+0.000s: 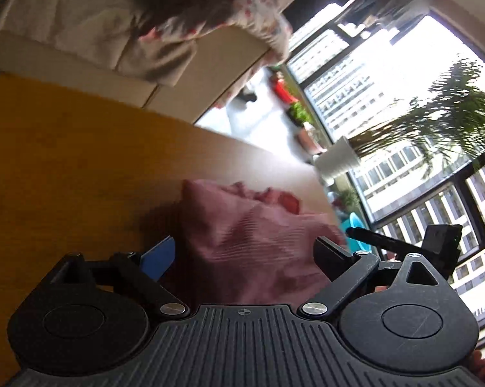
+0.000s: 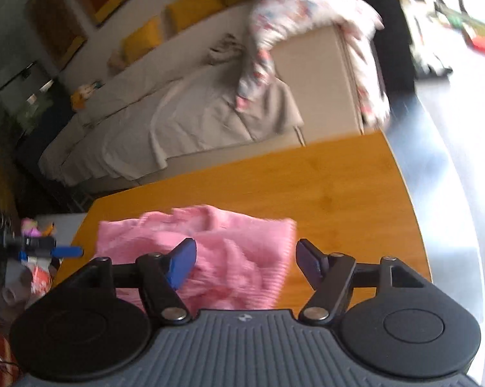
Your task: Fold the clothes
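Observation:
A crumpled pink ribbed garment [image 1: 252,225] lies on the wooden table [image 1: 65,161], close to the table's right edge in the left wrist view. My left gripper [image 1: 245,254] hangs right over it, jaws spread wide to either side of the cloth without pinching it. In the right wrist view the same pink garment [image 2: 229,258] sits on the table [image 2: 339,193] near its left side. My right gripper [image 2: 245,262] is open above it, its blue left pad [image 2: 182,264] at the cloth and its right finger just clear of the hem.
A beige covered sofa [image 2: 178,122] stands beyond the table, with a floral garment [image 2: 290,22] draped over its arm. Large windows [image 1: 387,80] and a palm in a white pot [image 1: 335,158] are to the right. Clutter lies on the floor at the left [image 2: 33,274].

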{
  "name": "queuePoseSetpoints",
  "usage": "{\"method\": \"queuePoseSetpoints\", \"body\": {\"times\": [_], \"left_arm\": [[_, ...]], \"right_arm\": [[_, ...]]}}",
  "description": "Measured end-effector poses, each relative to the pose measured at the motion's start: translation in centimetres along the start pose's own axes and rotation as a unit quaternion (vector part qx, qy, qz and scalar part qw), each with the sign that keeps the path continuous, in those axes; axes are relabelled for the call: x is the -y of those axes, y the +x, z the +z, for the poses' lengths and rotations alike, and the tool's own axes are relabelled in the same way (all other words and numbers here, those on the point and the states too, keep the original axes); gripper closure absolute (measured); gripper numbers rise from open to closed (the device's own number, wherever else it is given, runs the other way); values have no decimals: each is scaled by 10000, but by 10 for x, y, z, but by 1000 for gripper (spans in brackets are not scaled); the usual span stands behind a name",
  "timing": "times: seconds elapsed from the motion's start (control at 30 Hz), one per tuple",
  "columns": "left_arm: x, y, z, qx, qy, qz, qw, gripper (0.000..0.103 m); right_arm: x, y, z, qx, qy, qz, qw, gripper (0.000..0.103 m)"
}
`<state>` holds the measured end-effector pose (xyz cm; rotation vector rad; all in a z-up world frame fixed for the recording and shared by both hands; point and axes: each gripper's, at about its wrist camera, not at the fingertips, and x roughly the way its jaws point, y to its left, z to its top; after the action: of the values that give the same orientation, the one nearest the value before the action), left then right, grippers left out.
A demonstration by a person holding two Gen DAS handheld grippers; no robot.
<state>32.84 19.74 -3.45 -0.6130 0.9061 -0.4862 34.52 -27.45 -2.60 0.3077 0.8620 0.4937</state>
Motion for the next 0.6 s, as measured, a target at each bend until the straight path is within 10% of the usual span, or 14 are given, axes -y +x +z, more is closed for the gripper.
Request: {"method": "queuePoseSetpoints", "body": {"times": [0.2,0.4,0.6], "left_arm": [[2,42,9,-49,115,-106,9999,7],[19,66,13,108,545,17,9985,10],[24,57,6,97,738,217,9970,72]], "right_arm": [[19,32,-3,-76,465,611,9970,32],[-18,61,5,-344,-345,864,9951,32],[-55,53,1,-282,-1354,274,9900,85]]}}
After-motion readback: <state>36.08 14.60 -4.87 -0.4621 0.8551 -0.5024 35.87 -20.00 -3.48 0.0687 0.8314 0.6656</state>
